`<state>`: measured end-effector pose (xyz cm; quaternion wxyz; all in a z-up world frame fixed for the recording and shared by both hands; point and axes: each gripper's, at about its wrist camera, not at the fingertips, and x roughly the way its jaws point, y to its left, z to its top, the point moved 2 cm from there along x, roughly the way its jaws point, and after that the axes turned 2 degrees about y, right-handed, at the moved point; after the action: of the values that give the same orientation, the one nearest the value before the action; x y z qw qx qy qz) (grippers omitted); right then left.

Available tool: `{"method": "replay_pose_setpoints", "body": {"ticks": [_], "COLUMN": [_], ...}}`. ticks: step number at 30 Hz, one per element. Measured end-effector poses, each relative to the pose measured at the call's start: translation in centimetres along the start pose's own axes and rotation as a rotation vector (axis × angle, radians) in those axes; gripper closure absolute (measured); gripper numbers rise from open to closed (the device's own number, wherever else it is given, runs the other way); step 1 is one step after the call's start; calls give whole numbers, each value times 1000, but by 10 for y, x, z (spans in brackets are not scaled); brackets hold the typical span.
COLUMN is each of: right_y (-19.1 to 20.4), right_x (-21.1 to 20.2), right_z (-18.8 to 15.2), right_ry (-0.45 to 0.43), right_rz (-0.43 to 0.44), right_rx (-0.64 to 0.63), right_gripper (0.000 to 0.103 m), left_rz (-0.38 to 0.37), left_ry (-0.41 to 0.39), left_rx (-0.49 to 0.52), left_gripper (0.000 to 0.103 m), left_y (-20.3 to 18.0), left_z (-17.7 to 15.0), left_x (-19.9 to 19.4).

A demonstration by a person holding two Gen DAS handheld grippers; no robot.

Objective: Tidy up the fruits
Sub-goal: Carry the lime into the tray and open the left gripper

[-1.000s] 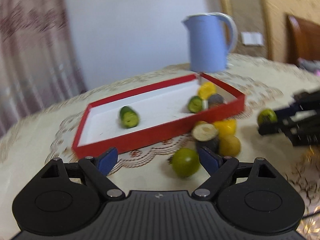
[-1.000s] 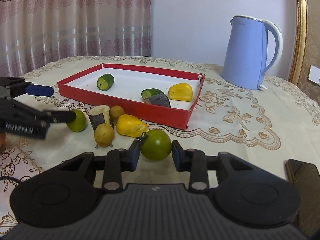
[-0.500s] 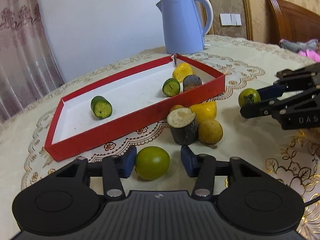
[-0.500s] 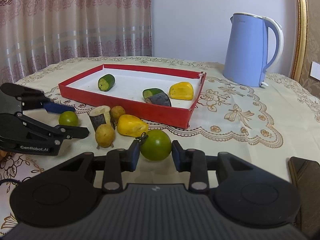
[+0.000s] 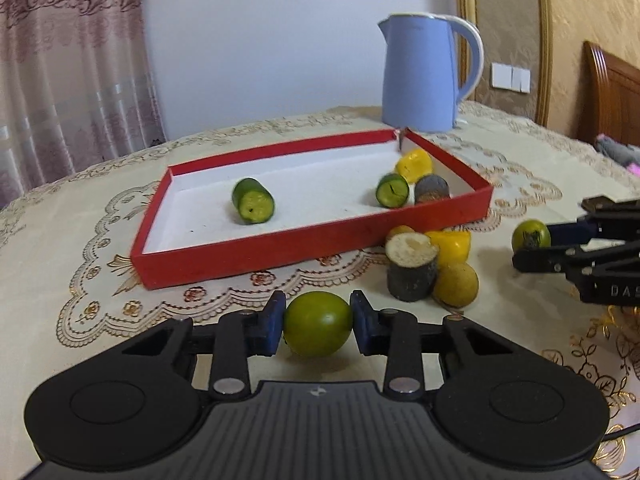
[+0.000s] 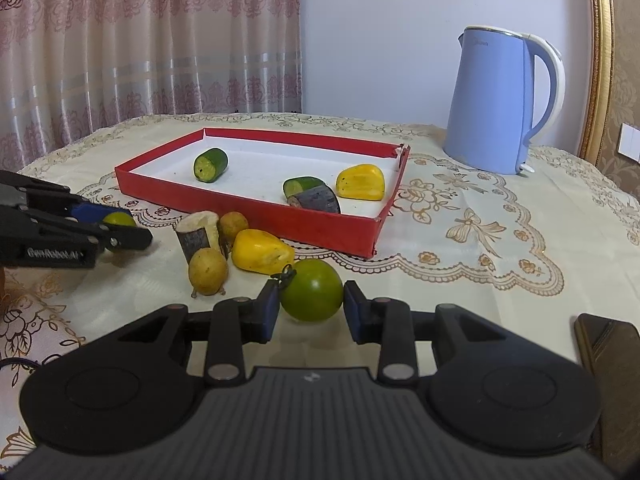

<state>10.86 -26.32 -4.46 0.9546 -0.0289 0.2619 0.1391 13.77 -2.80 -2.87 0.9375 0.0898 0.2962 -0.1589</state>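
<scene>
My left gripper (image 5: 319,316) has a round green fruit (image 5: 318,326) between its blue pads; the jaws are closing and both pads touch it. My right gripper (image 6: 309,306) is shut on a second green fruit (image 6: 312,296), one with a dark stem. Both fruits sit low over the cloth. Each gripper shows in the other's view: the right gripper (image 5: 534,246) at far right, the left gripper (image 6: 128,226) at far left. The red tray (image 5: 312,240) holds two cucumber pieces, a yellow piece and a dark piece.
Between the grippers, in front of the tray (image 6: 248,204), lie a cut dark stub (image 6: 199,236), two small brown fruits and a yellow piece (image 6: 260,250). A blue kettle (image 6: 496,100) stands behind the tray. A dark flat object (image 6: 604,344) lies at the right edge.
My left gripper's jaws went from wide open to closed around the green fruit, and its view swung and steadied. The right gripper kept still on its fruit.
</scene>
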Motion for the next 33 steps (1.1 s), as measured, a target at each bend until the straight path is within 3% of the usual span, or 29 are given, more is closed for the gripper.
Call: {"method": "replay_pose_setpoints", "body": {"ticks": [6,20,33], "right_y": [0,-3,3], "right_x": [0,-6,-27], "right_z": [0,1,10], "right_ry": [0,-40,-107], "right_rz": [0,-2,20], "right_rx": [0,21,21], "right_gripper": [71,71,71], "left_rz": [29,192,285], "left_ry": [-26,-54,2], "left_rx": [-42,-77,-102], "left_gripper": [69,69,69], "left_y": [10,35,67], "left_z": [6,55,102], "left_x": [-3,15,85]}}
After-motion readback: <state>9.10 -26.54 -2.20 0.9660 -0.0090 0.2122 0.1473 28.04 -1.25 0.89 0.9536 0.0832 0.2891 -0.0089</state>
